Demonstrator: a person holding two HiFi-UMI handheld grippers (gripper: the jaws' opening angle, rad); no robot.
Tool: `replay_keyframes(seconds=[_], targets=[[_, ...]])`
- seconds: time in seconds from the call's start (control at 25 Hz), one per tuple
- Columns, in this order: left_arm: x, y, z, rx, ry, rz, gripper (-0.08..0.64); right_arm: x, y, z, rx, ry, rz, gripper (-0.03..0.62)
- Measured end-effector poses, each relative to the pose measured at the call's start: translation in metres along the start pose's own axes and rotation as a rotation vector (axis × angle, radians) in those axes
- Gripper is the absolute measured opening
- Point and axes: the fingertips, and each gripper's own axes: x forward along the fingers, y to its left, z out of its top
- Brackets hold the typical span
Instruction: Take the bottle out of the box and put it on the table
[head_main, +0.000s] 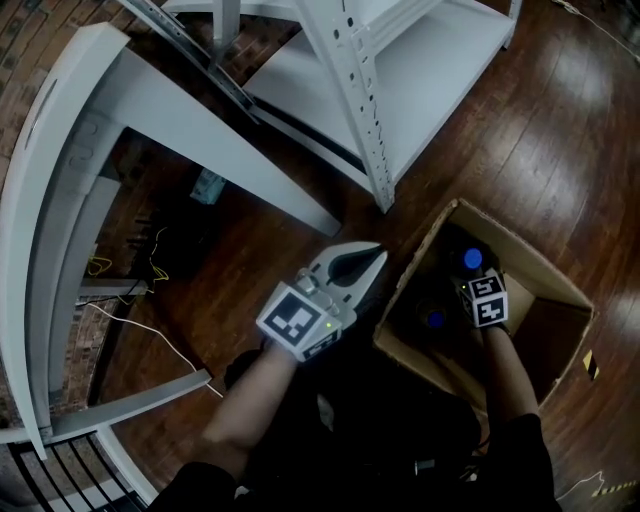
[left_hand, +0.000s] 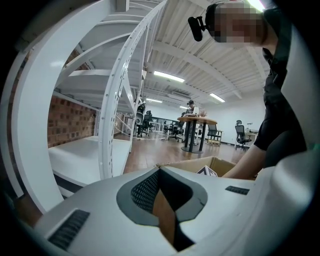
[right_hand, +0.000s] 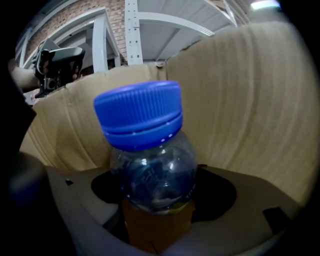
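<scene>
A clear bottle with a blue cap stands upright in the brown cardboard box. It sits between the jaws of my right gripper, which stand wide on either side of its shoulder; I see no pad pressing on it. In the head view the right gripper points steeply down into the box, just beside a blue cap. My left gripper hovers level outside the box's left wall, jaws together and holding nothing. The box rim shows just past the left gripper.
A second blue-capped bottle stands lower left in the box. A white metal shelf rack rises behind the box. A white curved table runs along the left, with cables on the dark wooden floor beneath.
</scene>
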Motion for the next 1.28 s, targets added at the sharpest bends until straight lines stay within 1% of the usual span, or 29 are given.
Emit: replay_keyframes(seconds=[0.16, 0.28, 0.32, 0.36, 0.4, 0.44, 0.48, 0.52, 0.6, 0.64, 0.68, 0.72, 0.76, 0.8, 0.88, 1.0, 1.2, 1.28], targets=[[-0.003, -0.005, 0.013, -0.015, -0.007, -0.027, 0.003, -0.027, 0.009, 0.022, -0.020, -0.019, 0.001, 0.379], [0.000, -0.005, 0.031, -0.008, -0.063, -0.041, 0.003, -0.046, 0.018, 0.038, -0.025, -0.022, 0.012, 0.379], [0.000, -0.002, 0.027, -0.010, -0.066, -0.044, 0.003, -0.046, 0.024, 0.036, -0.021, -0.023, 0.022, 0.379], [-0.001, 0.001, 0.012, -0.015, -0.058, -0.046, 0.004, -0.039, 0.031, 0.028, -0.012, -0.025, 0.035, 0.379], [-0.002, 0.006, -0.013, -0.015, -0.047, -0.050, 0.004, -0.025, 0.039, 0.013, -0.002, -0.034, 0.047, 0.379], [-0.003, 0.018, -0.045, 0.005, -0.039, -0.057, 0.003, 0.003, 0.047, -0.005, 0.010, -0.058, 0.056, 0.377], [-0.002, 0.042, -0.079, 0.064, -0.031, -0.069, 0.003, 0.048, 0.057, -0.016, 0.029, -0.116, 0.061, 0.377], [0.000, 0.080, -0.110, 0.169, -0.014, -0.090, 0.003, 0.110, 0.069, -0.014, 0.057, -0.215, 0.062, 0.377], [0.005, 0.172, -0.155, 0.435, 0.022, -0.129, 0.003, 0.246, 0.091, 0.021, 0.126, -0.472, 0.055, 0.377], [0.008, 0.210, -0.172, 0.531, 0.040, -0.136, 0.003, 0.299, 0.097, 0.037, 0.157, -0.582, 0.050, 0.377], [0.010, 0.232, -0.194, 0.568, 0.056, -0.131, 0.004, 0.332, 0.099, 0.038, 0.180, -0.647, 0.047, 0.377], [0.010, 0.238, -0.215, 0.558, 0.063, -0.119, 0.003, 0.345, 0.097, 0.025, 0.196, -0.672, 0.048, 0.377], [0.011, 0.235, -0.229, 0.531, 0.063, -0.106, 0.003, 0.342, 0.093, 0.009, 0.208, -0.677, 0.048, 0.377], [0.012, 0.224, -0.235, 0.508, 0.062, -0.097, 0.004, 0.328, 0.088, -0.003, 0.219, -0.676, 0.048, 0.377], [0.015, 0.192, -0.222, 0.501, 0.075, -0.091, 0.003, 0.280, 0.080, -0.011, 0.237, -0.677, 0.042, 0.377], [0.019, 0.130, -0.172, 0.531, 0.098, -0.104, 0.004, 0.189, 0.073, -0.005, 0.250, -0.682, 0.033, 0.377], [0.016, 0.030, -0.083, 0.519, 0.069, -0.125, 0.003, 0.048, 0.073, 0.007, 0.244, -0.699, 0.020, 0.377], [0.007, -0.011, -0.051, 0.535, 0.073, -0.130, 0.003, -0.008, 0.077, 0.012, 0.243, -0.707, 0.025, 0.377]])
